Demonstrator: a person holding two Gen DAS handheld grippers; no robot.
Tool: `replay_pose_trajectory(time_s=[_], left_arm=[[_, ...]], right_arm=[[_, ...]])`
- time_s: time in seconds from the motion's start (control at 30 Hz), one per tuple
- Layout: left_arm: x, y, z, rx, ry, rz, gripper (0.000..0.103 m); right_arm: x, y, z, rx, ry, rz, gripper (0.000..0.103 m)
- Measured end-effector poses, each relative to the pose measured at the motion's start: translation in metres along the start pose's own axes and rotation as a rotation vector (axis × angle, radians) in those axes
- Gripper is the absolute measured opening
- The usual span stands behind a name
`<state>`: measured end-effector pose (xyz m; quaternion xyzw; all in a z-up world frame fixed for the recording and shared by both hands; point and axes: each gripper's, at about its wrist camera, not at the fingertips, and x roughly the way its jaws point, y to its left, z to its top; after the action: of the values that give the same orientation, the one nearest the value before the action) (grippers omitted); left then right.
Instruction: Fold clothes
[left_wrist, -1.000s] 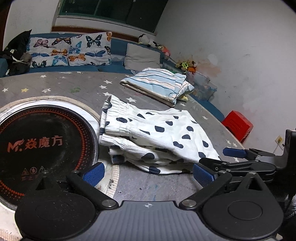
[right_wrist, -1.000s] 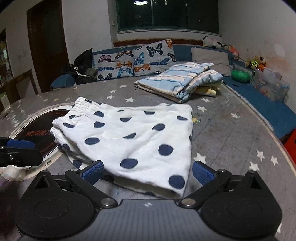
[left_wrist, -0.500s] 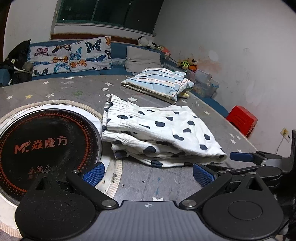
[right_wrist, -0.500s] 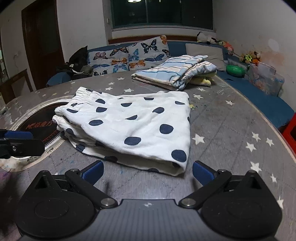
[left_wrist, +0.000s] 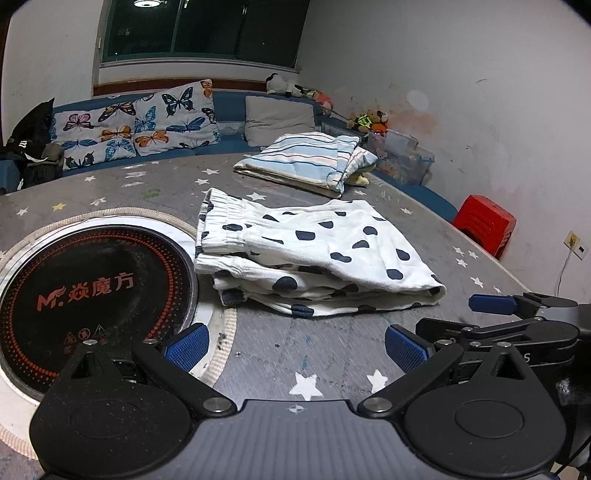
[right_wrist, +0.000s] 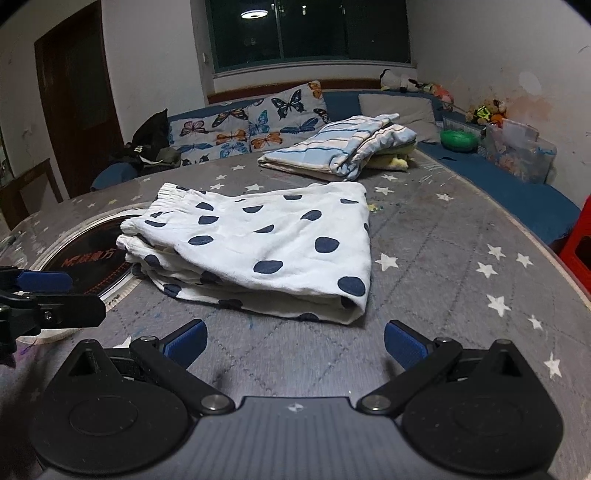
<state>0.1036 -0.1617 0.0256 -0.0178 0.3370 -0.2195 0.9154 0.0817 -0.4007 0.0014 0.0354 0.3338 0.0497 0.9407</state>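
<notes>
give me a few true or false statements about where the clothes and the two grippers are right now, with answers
1. The white shorts with dark blue dots lie folded on the grey star-print tabletop. True.
2. The left gripper is shut on the dotted shorts. False: it is open and clear of the cloth.
3. The folded blue-and-white striped garment lies farther back on the table, apart from the shorts. True.
4. The right gripper holds the striped garment. False: it is open and empty, near the shorts' closest edge.
5. The shorts cover the round black cooktop. False: they lie beside it.
</notes>
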Motion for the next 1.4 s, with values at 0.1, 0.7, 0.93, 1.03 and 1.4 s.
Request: replay_pose_trajectory(time_s=[0.1,0.7,0.93,1.03,1.4], left_arm=[[-0.002,-0.002,-0.002,0.007,0.0,0.004,0.103],[-0.016,-0.006,-0.022,0.026,0.024,0.024,0.103],[-0.018,-0.009,-0.026,0.031,0.026,0.024,0.103],[-0.02,-0.01,-0.027,0.031,0.026,0.022,0.103],[-0.024,-0.011,-0.029,0.033,0.018,0.013,0.103]], right_arm=[[-0.004,0.002,-0.004,0.007,0.001,-0.021,0.103],[-0.018,0.017,-0.022,0.044,-0.005,-0.04,0.103],[-0.023,0.018,-0.022,0.046,-0.016,-0.048,0.103],[-0.024,0.018,-0.023,0.046,-0.018,-0.05,0.103],[-0.027,0.021,-0.024,0.046,-0.023,-0.049,0.103]])
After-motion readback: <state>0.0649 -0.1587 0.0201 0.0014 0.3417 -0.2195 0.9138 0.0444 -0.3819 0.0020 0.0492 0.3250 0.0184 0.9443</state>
